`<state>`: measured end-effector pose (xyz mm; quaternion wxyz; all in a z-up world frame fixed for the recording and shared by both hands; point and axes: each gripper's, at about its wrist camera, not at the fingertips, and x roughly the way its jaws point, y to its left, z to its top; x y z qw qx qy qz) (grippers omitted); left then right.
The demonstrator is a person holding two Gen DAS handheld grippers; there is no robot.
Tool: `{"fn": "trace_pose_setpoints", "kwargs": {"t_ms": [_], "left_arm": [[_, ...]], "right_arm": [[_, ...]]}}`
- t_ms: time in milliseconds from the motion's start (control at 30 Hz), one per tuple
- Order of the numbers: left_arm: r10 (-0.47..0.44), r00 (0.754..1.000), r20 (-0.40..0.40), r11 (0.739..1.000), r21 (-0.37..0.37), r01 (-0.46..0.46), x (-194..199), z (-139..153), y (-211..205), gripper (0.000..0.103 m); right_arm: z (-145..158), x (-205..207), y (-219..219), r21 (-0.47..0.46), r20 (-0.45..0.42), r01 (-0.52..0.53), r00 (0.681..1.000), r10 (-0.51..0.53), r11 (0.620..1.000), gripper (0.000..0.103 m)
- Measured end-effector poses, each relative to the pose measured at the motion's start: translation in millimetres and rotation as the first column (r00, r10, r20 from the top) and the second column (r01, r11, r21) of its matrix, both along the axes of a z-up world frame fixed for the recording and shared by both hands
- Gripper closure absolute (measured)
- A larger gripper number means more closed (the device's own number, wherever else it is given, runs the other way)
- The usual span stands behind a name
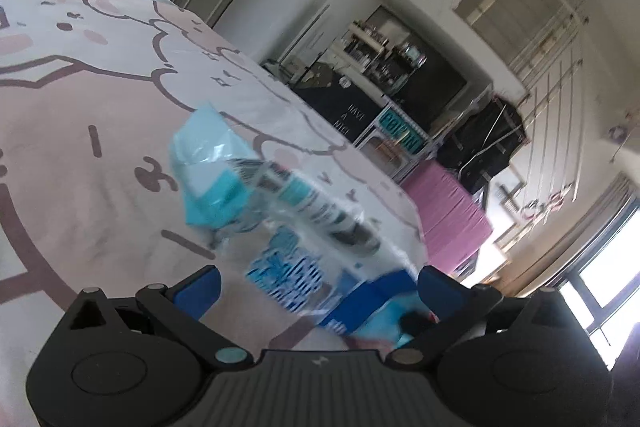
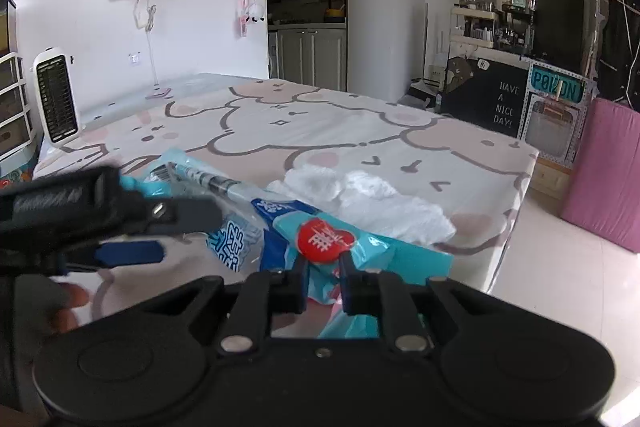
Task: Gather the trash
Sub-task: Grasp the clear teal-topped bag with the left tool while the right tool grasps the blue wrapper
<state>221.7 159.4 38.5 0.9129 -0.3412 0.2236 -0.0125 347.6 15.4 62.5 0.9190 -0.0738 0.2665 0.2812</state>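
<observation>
A blue and teal plastic wrapper [image 2: 320, 239] with a red heart label lies on the table with the cartoon-print cloth [image 2: 320, 131]. My right gripper [image 2: 323, 267] is shut on the wrapper's near edge. My left gripper [image 1: 318, 287] is open, its blue fingers on either side of the same wrapper [image 1: 256, 195], which shows blurred in the left wrist view. The left gripper also shows in the right wrist view [image 2: 160, 231] at the wrapper's left end. A crumpled white tissue [image 2: 368, 199] lies just behind the wrapper.
A white heater [image 2: 56, 99] stands at the table's far left corner. A small pink object [image 2: 158, 93] lies at the far edge. A pink covered box [image 2: 608, 167] and a black sign board [image 2: 492, 103] stand on the floor to the right.
</observation>
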Motion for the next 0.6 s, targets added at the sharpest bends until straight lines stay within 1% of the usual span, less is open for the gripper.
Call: {"fn": "trace_pose_setpoints", "kwargs": {"t_ms": [67,133,200,233,300,333,467,500,533,567,600], "left_arm": [[0.001,1.000,0.018,0.999,-0.035,-0.001,-1.9,-2.0,-0.6,0.001],[0.005,1.000,0.027,0.997,-0.072,-0.003,-2.8,-3.4,0.0,0.008],[0.011,0.999,0.037,0.996,-0.092,-0.008,-3.9,-3.6,1.0,0.020],[0.014,0.999,0.044,0.995,-0.097,-0.010,-3.3,-2.7,1.8,0.024],[0.017,0.998,0.059,0.994,-0.106,-0.011,-3.6,-1.1,3.3,0.038],[0.013,0.998,0.064,0.994,-0.107,-0.006,-4.0,-0.5,3.6,0.043],[-0.016,0.998,0.056,0.996,-0.085,0.020,-3.8,1.0,0.9,0.078],[-0.019,0.998,0.053,0.997,-0.077,0.024,-3.8,0.6,0.6,0.083],[-0.031,0.998,0.055,0.997,-0.073,0.035,-3.4,0.6,0.0,0.088],[-0.038,0.998,0.053,0.996,-0.082,0.043,-3.5,-0.8,0.8,0.093],[-0.049,0.998,0.048,0.994,-0.093,0.053,-2.8,-1.4,1.0,0.094]], "right_arm": [[-0.7,-8.9,4.4,0.007,-0.013,0.020,1.000,-0.020,1.000,0.088],[-1.4,-19.9,7.8,0.009,-0.023,0.028,0.999,-0.028,1.000,0.090],[-1.7,-30.2,12.8,0.002,-0.023,0.023,0.999,-0.023,1.000,0.091],[-0.8,-34.3,14.7,0.003,-0.025,0.010,1.000,-0.010,1.000,0.091],[2.3,-42.9,17.0,0.006,-0.034,-0.024,0.999,0.025,1.000,0.092],[4.2,-46.8,18.5,0.007,-0.036,-0.045,0.998,0.045,0.999,0.092],[14.8,-58.5,23.3,0.003,-0.039,-0.093,0.995,0.093,0.996,0.092],[17.1,-59.9,23.1,0.007,-0.044,-0.099,0.994,0.099,0.995,0.093],[19.7,-60.2,22.1,0.019,-0.054,-0.111,0.992,0.112,0.994,0.097],[22.1,-60.7,21.1,0.031,-0.063,-0.121,0.990,0.123,0.992,0.097],[24.4,-61.4,20.7,0.035,-0.068,-0.130,0.989,0.132,0.991,0.097]]}}
